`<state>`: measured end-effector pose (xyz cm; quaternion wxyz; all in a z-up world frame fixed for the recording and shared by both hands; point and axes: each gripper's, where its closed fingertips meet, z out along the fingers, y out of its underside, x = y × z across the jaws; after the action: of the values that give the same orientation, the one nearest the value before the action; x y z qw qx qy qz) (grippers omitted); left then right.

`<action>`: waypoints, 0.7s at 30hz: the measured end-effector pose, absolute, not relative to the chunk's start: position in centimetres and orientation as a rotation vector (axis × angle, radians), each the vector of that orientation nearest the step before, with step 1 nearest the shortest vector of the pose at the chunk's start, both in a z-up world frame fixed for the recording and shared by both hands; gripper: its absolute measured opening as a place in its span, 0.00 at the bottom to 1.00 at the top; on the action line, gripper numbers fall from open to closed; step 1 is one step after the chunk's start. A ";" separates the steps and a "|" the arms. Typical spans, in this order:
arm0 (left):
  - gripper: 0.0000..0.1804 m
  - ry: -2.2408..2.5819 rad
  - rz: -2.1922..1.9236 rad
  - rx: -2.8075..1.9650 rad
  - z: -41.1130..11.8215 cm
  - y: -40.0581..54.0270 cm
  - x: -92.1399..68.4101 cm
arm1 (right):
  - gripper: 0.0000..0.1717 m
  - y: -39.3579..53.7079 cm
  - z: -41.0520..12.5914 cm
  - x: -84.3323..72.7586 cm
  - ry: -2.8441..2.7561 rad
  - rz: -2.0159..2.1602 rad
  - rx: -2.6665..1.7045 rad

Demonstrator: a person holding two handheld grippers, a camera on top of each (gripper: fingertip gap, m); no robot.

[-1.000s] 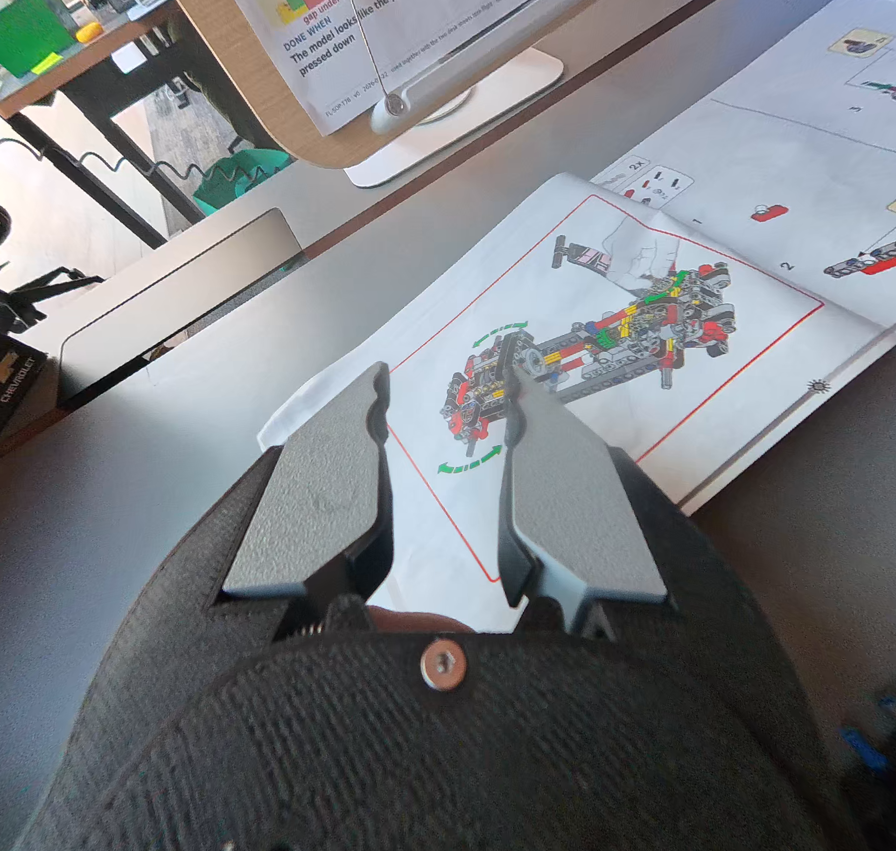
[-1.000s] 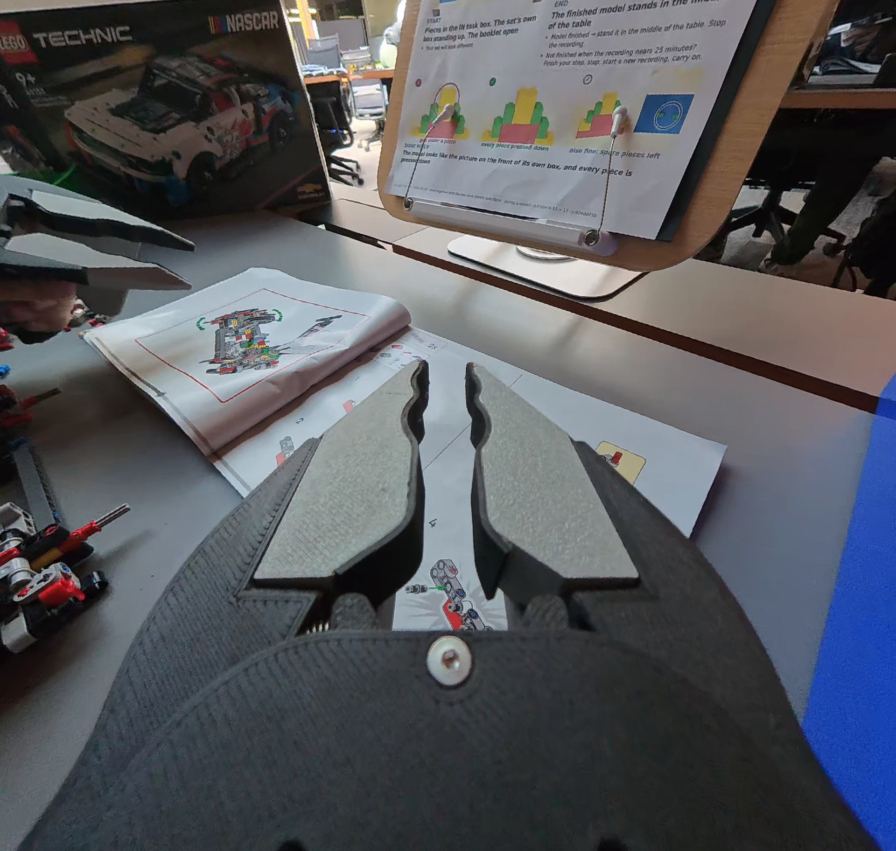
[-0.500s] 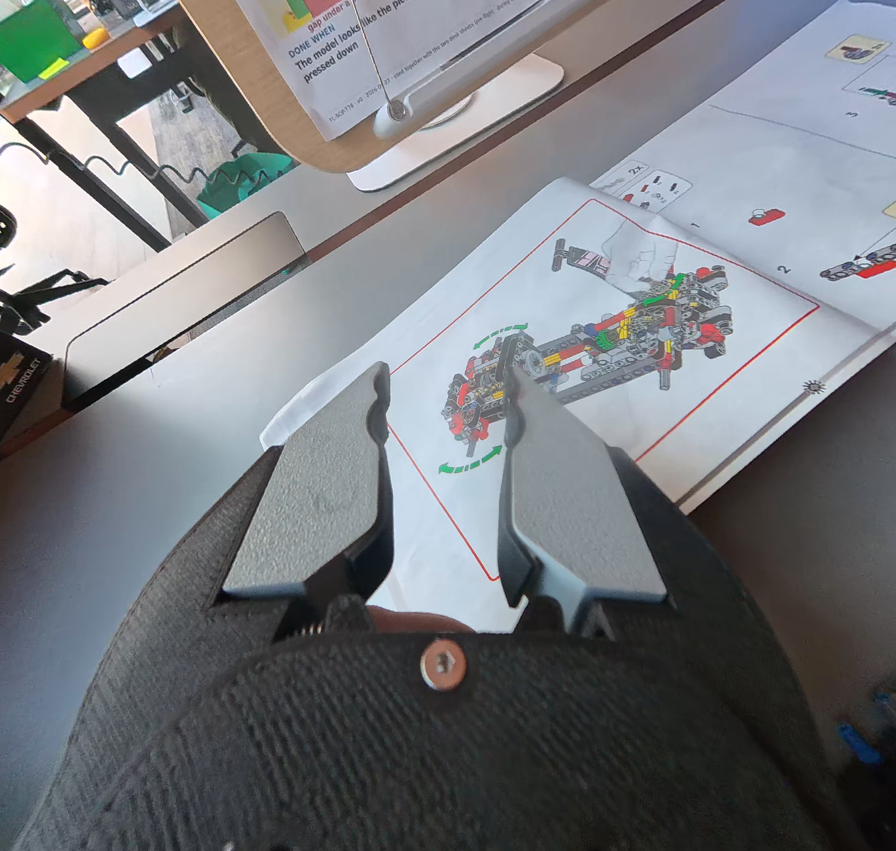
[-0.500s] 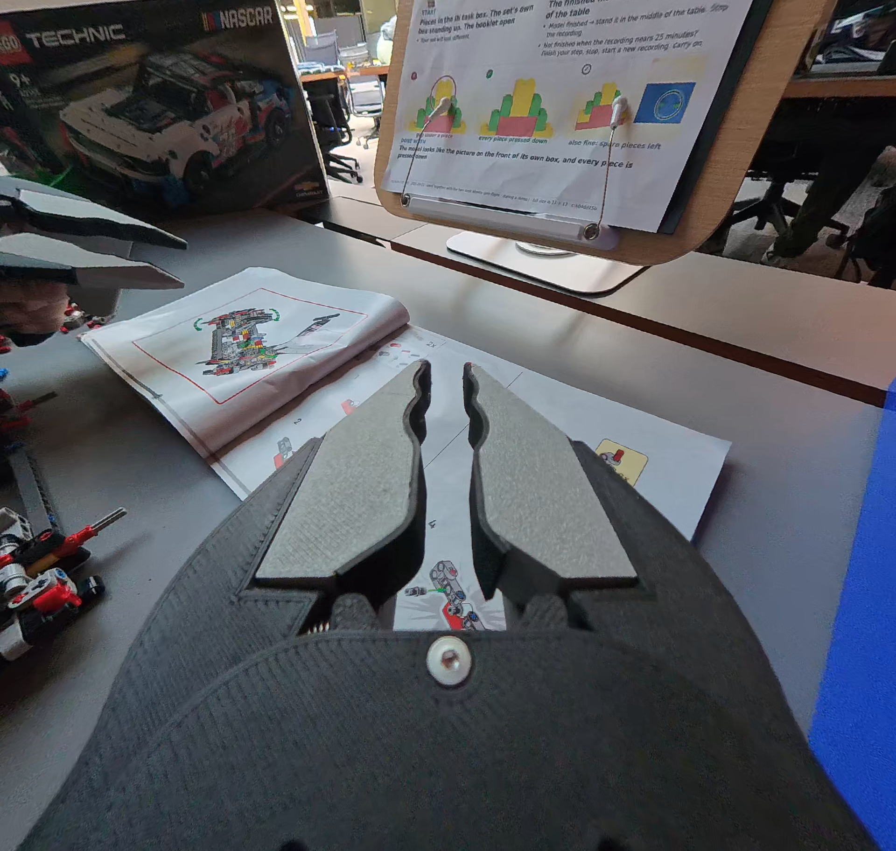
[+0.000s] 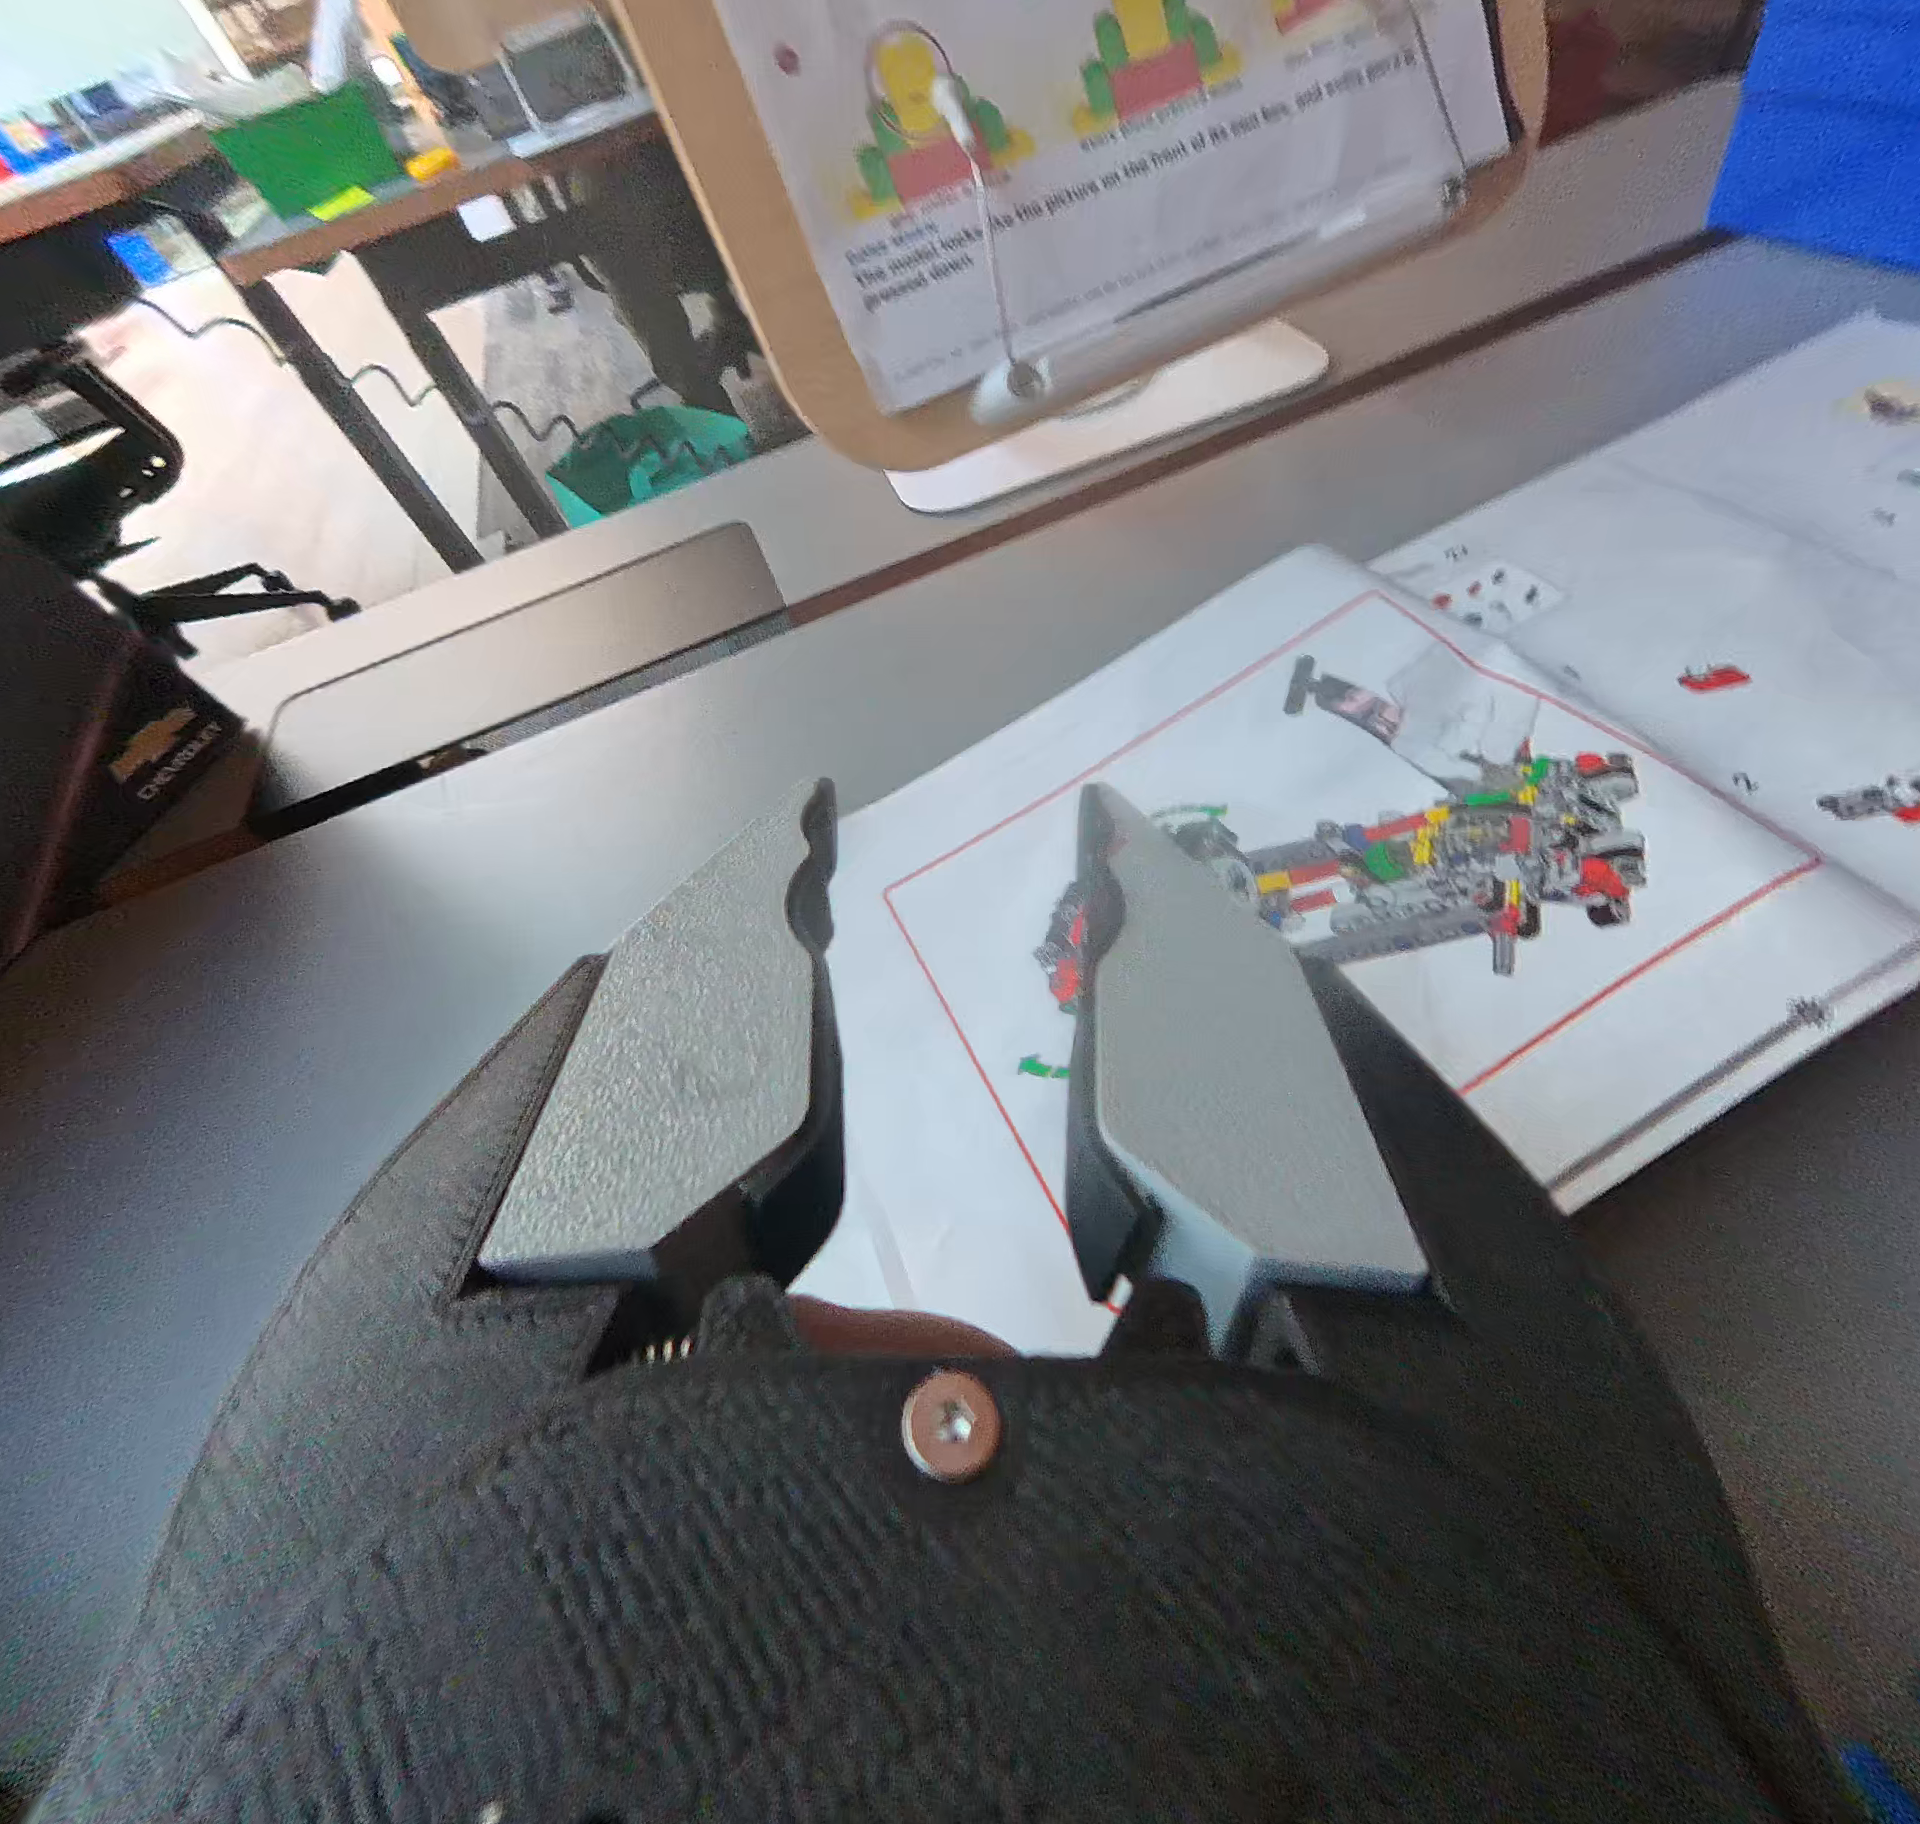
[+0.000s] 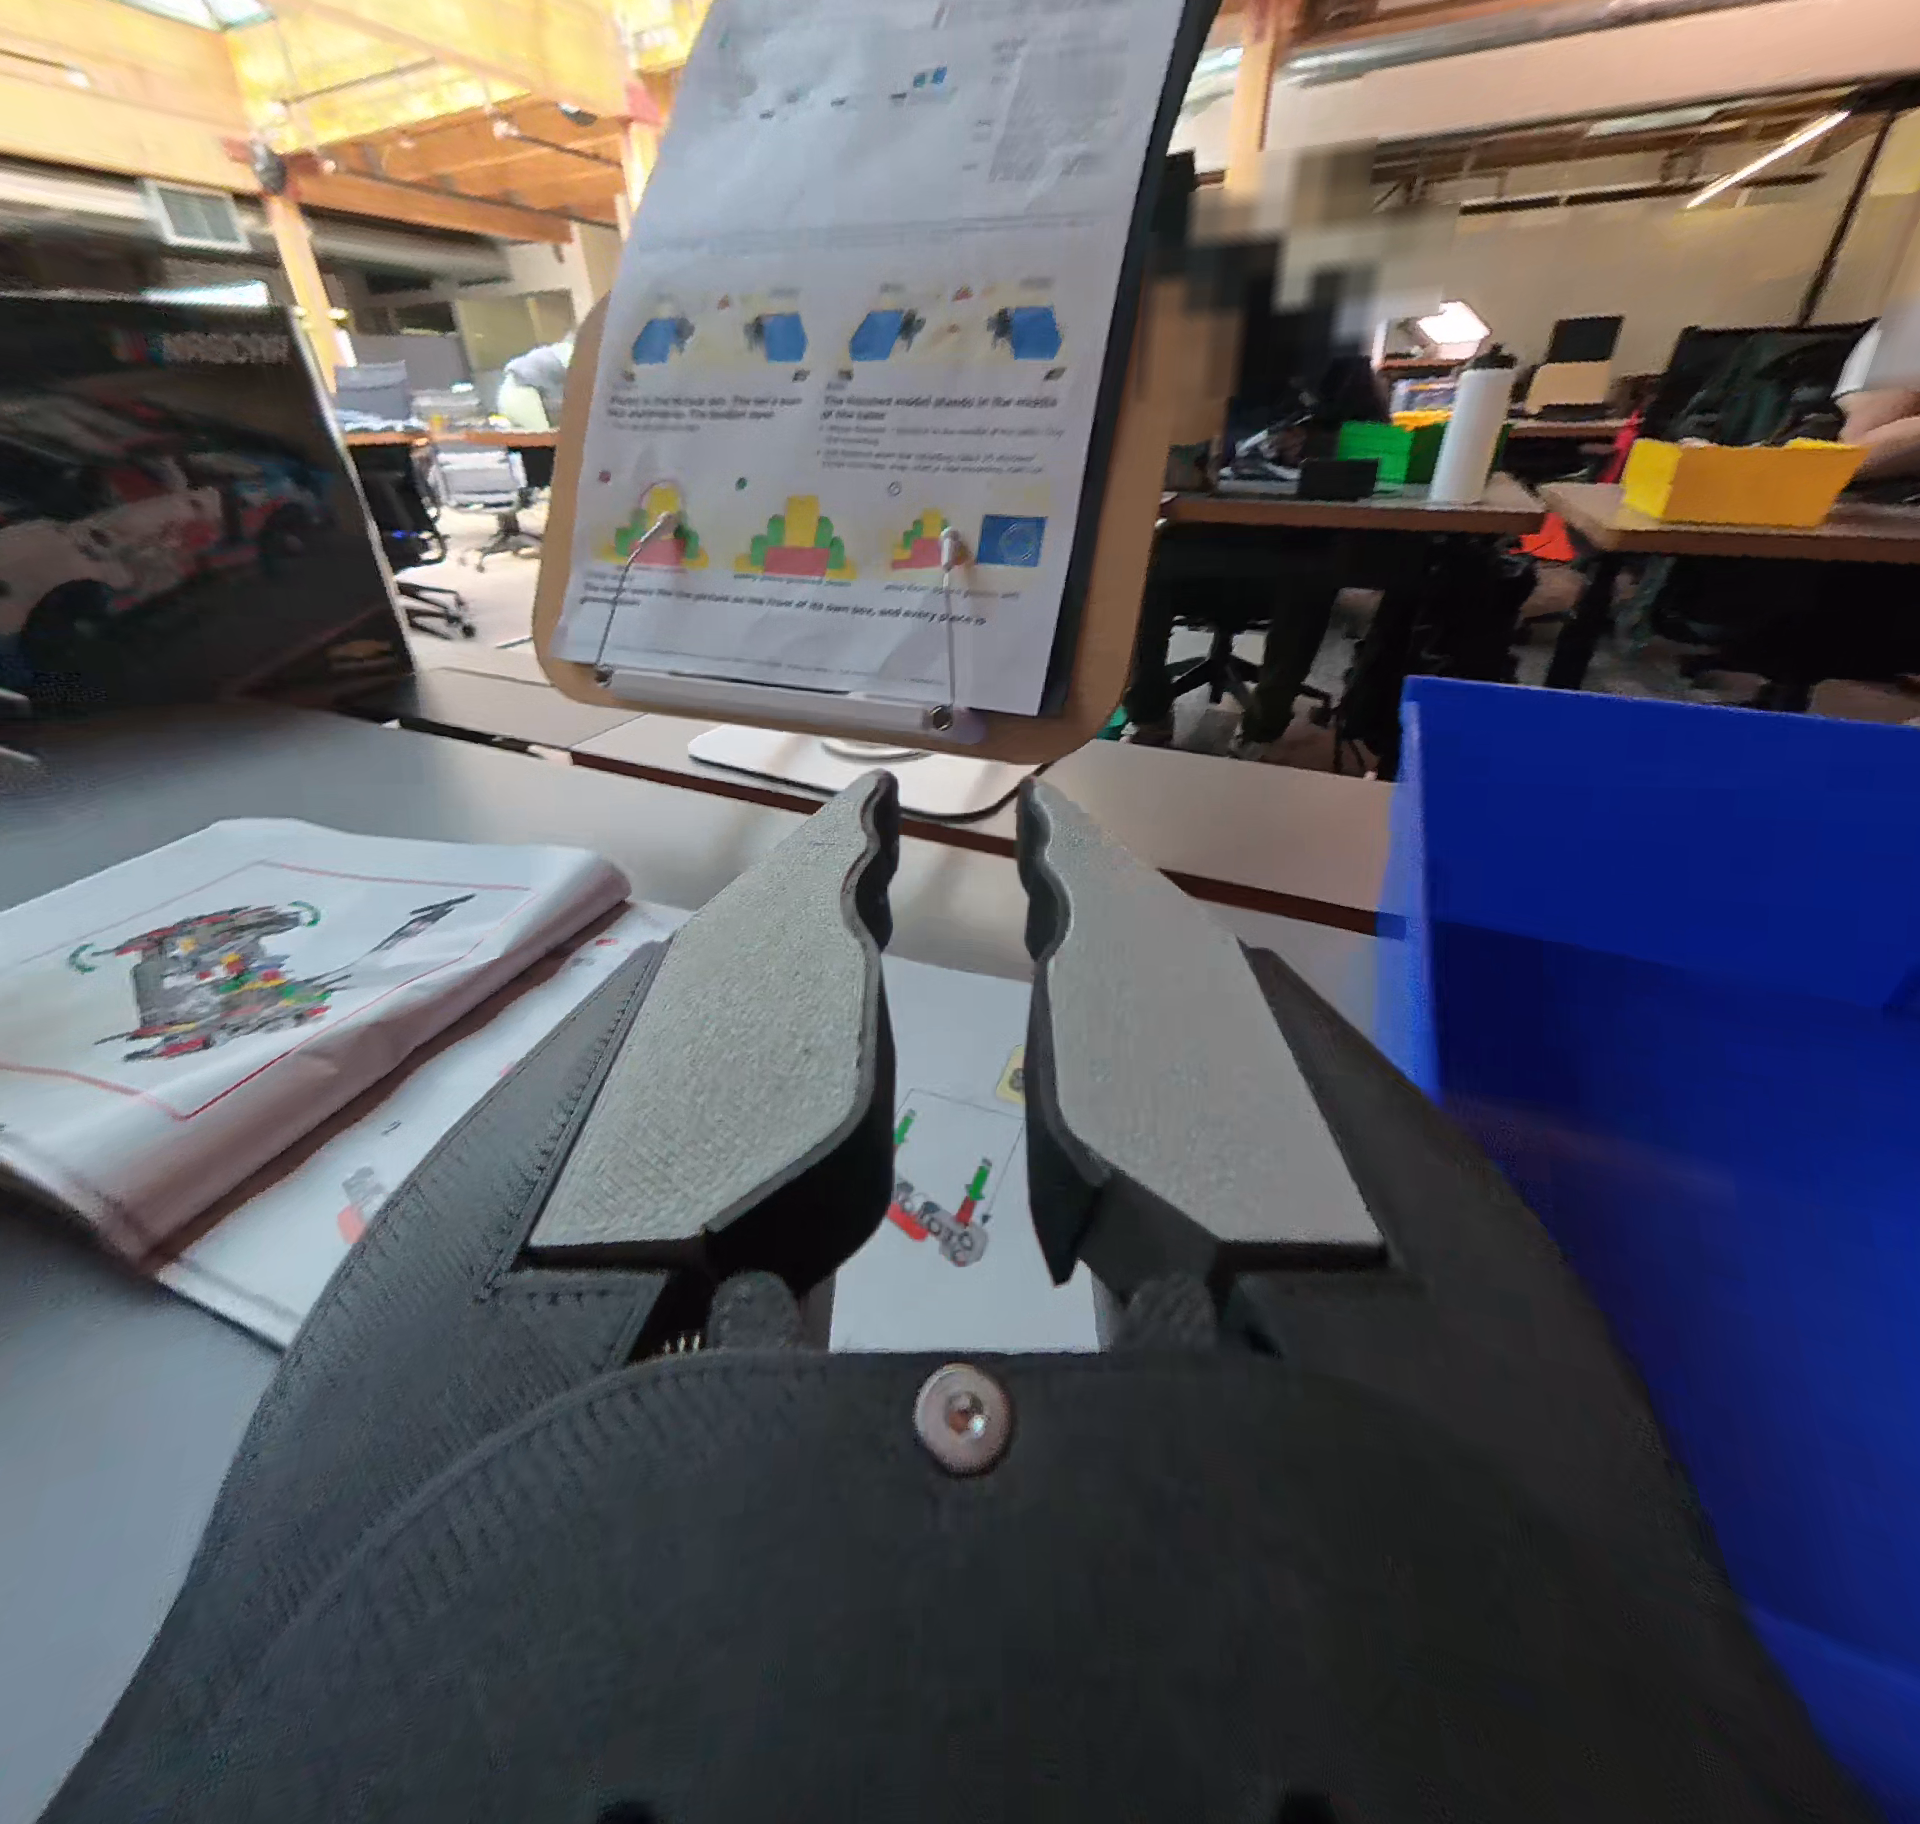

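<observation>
Left tool (image 5: 956,818): grey fingers (image 5: 707,1026) spread wide, nothing between, pointing forward and down. Right tool (image 6: 956,818): fingers (image 6: 769,1026) narrowly parted, grasp bare, aimed level.

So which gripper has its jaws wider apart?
The left gripper: its fingers stand clearly farther apart, over the booklet. The right gripper shows a narrower gap.

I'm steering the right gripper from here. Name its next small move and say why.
Probably swing the right gripper toward the blue bin. Its jaws stand apart with nothing between them, it hangs over the open booklet, and the bin sits close on its right.
</observation>
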<state>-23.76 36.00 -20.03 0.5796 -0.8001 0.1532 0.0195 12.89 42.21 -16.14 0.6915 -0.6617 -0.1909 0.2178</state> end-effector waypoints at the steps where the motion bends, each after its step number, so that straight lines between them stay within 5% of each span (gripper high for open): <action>1: 0.23 0.315 0.044 -1.845 -19.4 36.1 -24.4 | 0.12 42.3 -15.6 13.6 -0.394 0.461 -1.460; 9: 0.20 0.049 0.002 -1.660 -15.1 35.5 -28.8 | 0.11 42.3 -16.1 13.2 -0.420 0.475 -1.479; 21: 0.19 0.084 -0.006 -1.711 -16.3 35.8 -28.4 | 0.03 42.1 -16.5 12.6 -0.462 0.467 -1.492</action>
<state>-28.42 35.83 -16.27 0.6551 -0.7546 0.0368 -0.0026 12.64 42.12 -16.54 0.6857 -0.6663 -0.2060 0.2083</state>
